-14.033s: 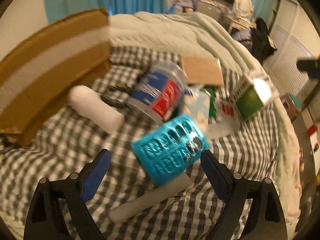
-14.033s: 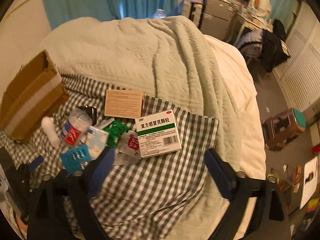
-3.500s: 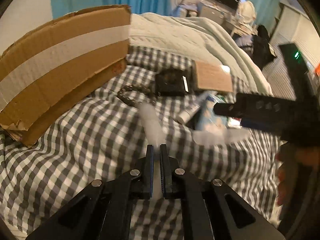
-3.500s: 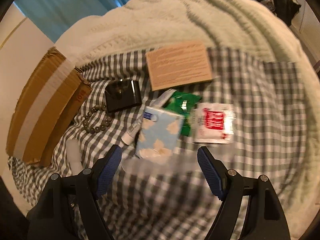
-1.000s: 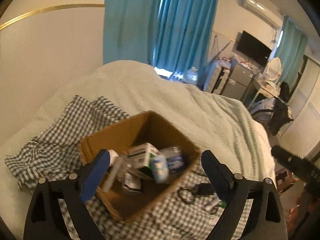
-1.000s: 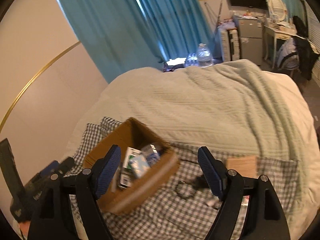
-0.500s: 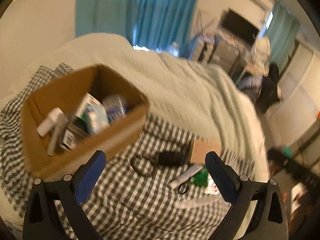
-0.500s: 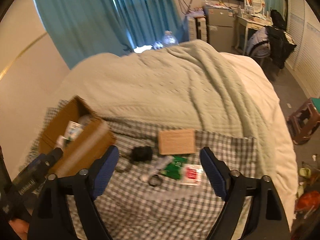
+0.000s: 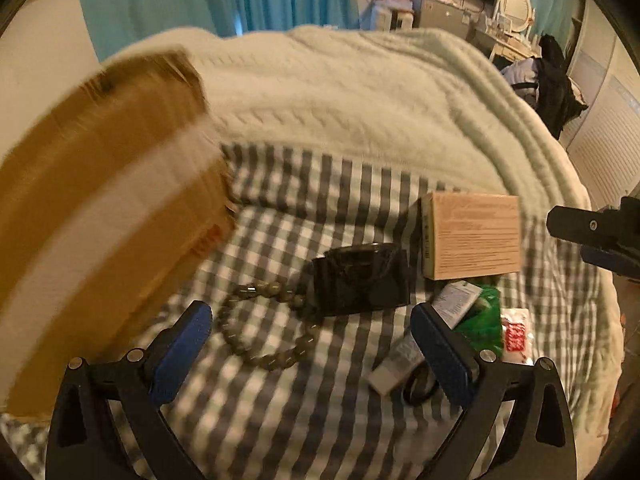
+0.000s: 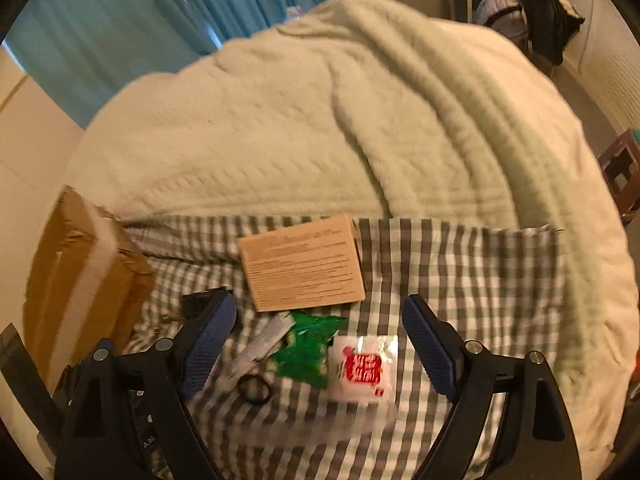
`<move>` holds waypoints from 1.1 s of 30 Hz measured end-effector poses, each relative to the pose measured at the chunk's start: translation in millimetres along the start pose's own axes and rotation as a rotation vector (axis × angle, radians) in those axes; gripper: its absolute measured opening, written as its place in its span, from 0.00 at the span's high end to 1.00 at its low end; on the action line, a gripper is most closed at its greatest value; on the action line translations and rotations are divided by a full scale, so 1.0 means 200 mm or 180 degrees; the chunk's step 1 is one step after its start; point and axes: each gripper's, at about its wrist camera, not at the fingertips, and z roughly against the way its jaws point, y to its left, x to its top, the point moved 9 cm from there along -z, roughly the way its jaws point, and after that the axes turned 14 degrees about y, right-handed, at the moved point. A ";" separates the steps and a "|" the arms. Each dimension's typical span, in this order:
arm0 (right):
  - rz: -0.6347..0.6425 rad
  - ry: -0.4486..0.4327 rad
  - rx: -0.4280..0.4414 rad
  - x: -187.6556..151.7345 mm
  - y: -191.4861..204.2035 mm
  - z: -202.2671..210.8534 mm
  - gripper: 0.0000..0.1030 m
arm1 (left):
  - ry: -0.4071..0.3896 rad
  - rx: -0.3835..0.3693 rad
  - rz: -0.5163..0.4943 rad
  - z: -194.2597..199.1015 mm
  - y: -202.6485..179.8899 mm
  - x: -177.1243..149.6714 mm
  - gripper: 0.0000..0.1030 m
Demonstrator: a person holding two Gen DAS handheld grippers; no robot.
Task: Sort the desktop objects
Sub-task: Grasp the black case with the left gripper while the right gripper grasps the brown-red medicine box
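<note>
Beads (image 9: 264, 320) are lying straight ahead of my left tool (image 9: 308, 344), looped on the checked cloth (image 9: 280, 412) and touching the black case (image 9: 360, 280) on its cardboard-box (image 9: 100, 220) side. Both tools are gaping wide and carrying nothing. My right tool (image 10: 320, 344) is hovering over the red-printed sachet (image 10: 362, 368), beyond the case, so I am judging the left the nearer one for the beads.

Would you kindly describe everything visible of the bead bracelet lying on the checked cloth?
The bead bracelet is a closed loop of round, dull olive-brown beads, seemingly stone or wood, lying flat on the checked cloth. Its far side runs against or slightly under the black pouch. It sits between the fingers of the open left hand-held gripper, untouched by them, right of the cardboard box.
</note>
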 end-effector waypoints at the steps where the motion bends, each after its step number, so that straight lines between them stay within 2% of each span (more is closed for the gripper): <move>1: 0.0009 0.0021 0.0011 0.02 -0.01 -0.04 0.17 | 0.0023 -0.0036 0.0028 -0.05 -0.01 0.01 0.01; 6: 0.0110 0.0035 0.0102 0.11 -0.07 -0.23 0.17 | 0.0037 -0.0301 0.0088 -0.21 -0.08 0.09 0.01; 8: 0.0230 0.0022 0.0093 0.13 -0.06 -0.29 0.17 | 0.0076 -0.0265 0.0038 -0.26 -0.10 0.11 0.01; 9: 0.0298 0.0044 0.0092 0.13 -0.05 -0.33 0.17 | 0.0117 -0.0256 -0.0027 -0.29 -0.12 0.11 0.07; 10: 0.0335 0.0068 0.0113 0.14 -0.04 -0.36 0.17 | 0.0169 -0.0249 -0.0092 -0.32 -0.13 0.11 0.16; 12: 0.0346 0.0084 0.0298 0.15 -0.03 -0.41 0.15 | 0.0245 -0.0244 -0.0202 -0.36 -0.14 0.10 0.27; 15: 0.0231 0.0219 0.0630 0.16 -0.01 -0.47 0.11 | 0.0177 -0.0321 -0.0268 -0.35 -0.13 0.09 0.28; 16: 0.0235 0.0247 0.0644 0.16 0.00 -0.48 0.12 | 0.0171 -0.0347 -0.0279 -0.34 -0.13 0.08 0.28; 19: 0.0430 0.0240 0.0580 0.13 0.05 -0.46 0.29 | 0.0116 -0.0418 -0.0254 -0.29 -0.09 0.07 0.28; 21: 0.0491 0.0166 0.0576 0.13 0.09 -0.41 0.47 | 0.0062 -0.0448 -0.0181 -0.24 -0.05 0.06 0.28; 24: 0.0609 0.0067 0.0490 0.09 0.16 -0.30 0.58 | -0.0010 -0.0501 -0.0038 -0.14 0.01 0.06 0.28; 27: 0.0799 0.0007 0.0369 0.03 0.26 -0.21 0.66 | -0.0112 -0.0481 0.0010 -0.02 0.07 0.04 0.28; 29: 0.0958 0.0079 0.0286 -0.05 0.34 -0.17 0.69 | -0.0160 -0.0446 0.0012 0.06 0.11 0.03 0.28; 33: 0.1135 0.0151 0.0130 -0.15 0.50 -0.17 0.70 | -0.0284 -0.0522 0.0093 0.19 0.21 -0.02 0.28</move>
